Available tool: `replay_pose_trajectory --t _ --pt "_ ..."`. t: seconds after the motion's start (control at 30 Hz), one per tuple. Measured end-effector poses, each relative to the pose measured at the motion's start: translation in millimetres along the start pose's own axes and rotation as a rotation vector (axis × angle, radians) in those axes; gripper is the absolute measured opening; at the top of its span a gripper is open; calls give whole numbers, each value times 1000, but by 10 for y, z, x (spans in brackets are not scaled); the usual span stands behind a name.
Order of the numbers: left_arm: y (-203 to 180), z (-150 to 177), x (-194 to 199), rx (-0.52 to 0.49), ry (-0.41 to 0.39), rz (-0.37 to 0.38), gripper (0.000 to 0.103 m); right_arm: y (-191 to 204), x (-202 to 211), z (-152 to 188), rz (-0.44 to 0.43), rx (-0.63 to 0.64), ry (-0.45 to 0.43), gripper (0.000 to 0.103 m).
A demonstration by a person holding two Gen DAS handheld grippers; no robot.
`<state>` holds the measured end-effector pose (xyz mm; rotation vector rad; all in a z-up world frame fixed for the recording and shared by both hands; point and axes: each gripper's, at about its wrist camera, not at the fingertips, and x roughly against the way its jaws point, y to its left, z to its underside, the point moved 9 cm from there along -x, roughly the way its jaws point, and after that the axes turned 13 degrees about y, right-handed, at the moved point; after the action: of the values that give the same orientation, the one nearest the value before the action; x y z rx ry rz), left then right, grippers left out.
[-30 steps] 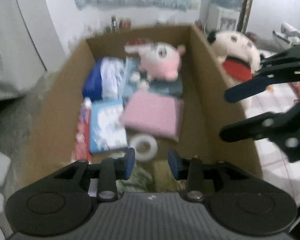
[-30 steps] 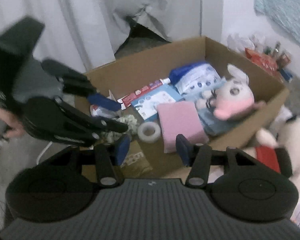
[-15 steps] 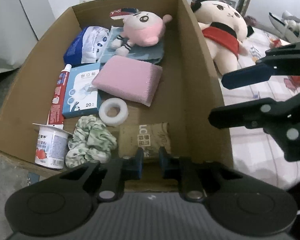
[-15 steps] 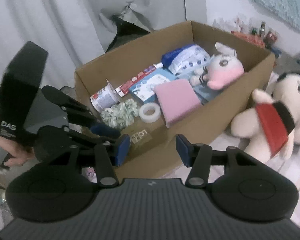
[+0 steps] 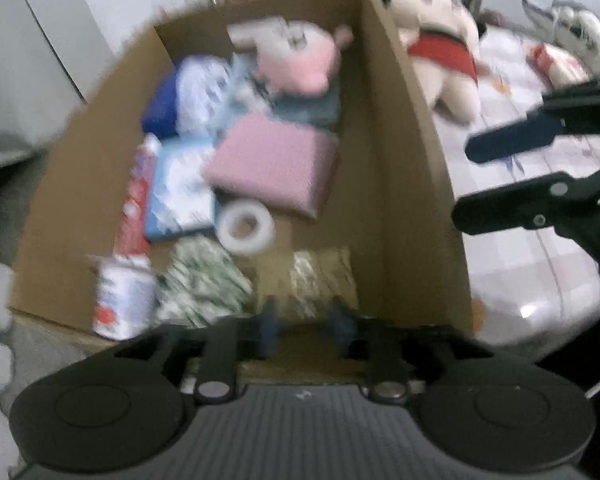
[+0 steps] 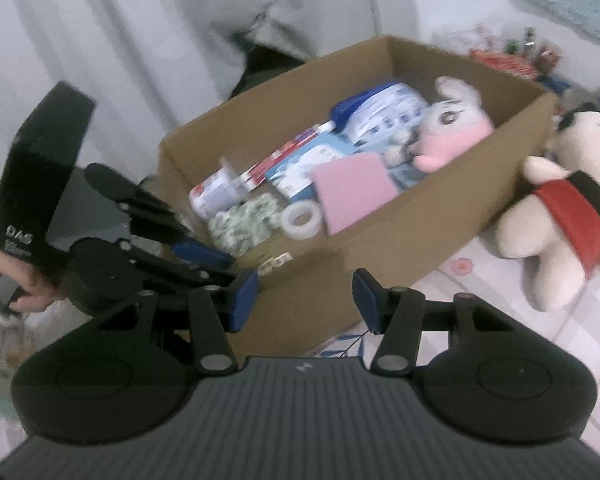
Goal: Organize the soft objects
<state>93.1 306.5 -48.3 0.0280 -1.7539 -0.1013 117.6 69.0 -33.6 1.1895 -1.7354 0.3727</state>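
**Big plush outside the box, both grippers empty**

The big plush doll (image 6: 556, 216) lies on the bed at 3 o'clock of the cardboard box (image 6: 440, 216), just beside its wall. Long axis runs head at 1 o'clock to feet at 7 in the right wrist view, face up.

Your right hand-held gripper (image 6: 306, 300) is wide, empty. Your left hand-held gripper (image 5: 306, 322) looks part-open, blurred, holding nothing, at the box's near edge.

Take the torso across the red sash, likely; squeeze deep, since the stuffing gives.

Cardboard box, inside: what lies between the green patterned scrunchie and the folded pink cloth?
A white tape roll lies between the scrunchie and the pink cloth on the box floor. The right wrist view shows it best.
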Motion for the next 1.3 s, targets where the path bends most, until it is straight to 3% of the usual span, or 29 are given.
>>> replay_pose_trajectory --t 0.13,0.33,0.4,0.47,0.57,0.73,0.93,1.07,1.13,1.3 --pt "83 -99 345 43 -236 -99 58 -30 177 14 41 -33 -123 52" --pt "184 -57 529 277 -541 -127 70 0 387 87 85 -23 -378 55" --pt "206 -41 493 329 -600 -173 72 -15 385 94 100 1 -432 55" --pt "217 -9 489 352 -655 -215 80 -24 341 67 108 41 -450 56" --pt "255 30 459 399 -702 -284 83 -78 222 -33 105 111 -464 57" --pt "288 140 608 489 -812 -311 97 -374 179 -112 6 -48 -505 57" --pt "125 74 551 382 -731 -399 101 -626 92 142 113 -79 -480 58" --pt "133 166 472 398 -704 -375 102 -764 48 225 139 -123 -496 59" --pt "93 202 498 392 -714 -414 103 -776 33 201 133 -128 -517 59" --pt "-85 311 507 317 -693 -484 103 -646 -9 137 167 -25 -526 60"
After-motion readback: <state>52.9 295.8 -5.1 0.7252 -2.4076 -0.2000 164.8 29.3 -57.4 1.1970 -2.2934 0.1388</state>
